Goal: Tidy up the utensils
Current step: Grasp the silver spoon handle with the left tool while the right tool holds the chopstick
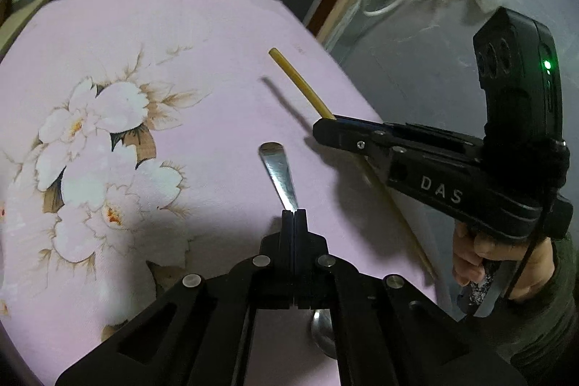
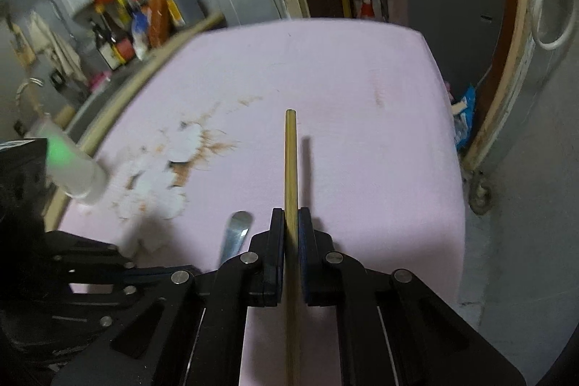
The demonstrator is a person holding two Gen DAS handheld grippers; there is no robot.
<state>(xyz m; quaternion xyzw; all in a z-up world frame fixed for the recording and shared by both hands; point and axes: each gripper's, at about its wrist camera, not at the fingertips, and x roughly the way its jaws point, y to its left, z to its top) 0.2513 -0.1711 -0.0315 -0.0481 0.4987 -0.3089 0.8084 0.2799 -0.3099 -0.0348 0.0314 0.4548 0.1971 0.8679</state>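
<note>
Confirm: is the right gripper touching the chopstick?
Touching. The right wrist view shows the right gripper shut on the chopstick, both jaws pressed against its sides.

I see a steel spoon (image 1: 280,178) lifted over the pink floral cloth (image 1: 202,67), handle forward, bowl apparently down. Right of it, a bamboo chopstick (image 2: 290,169) angles above the cloth.
</note>
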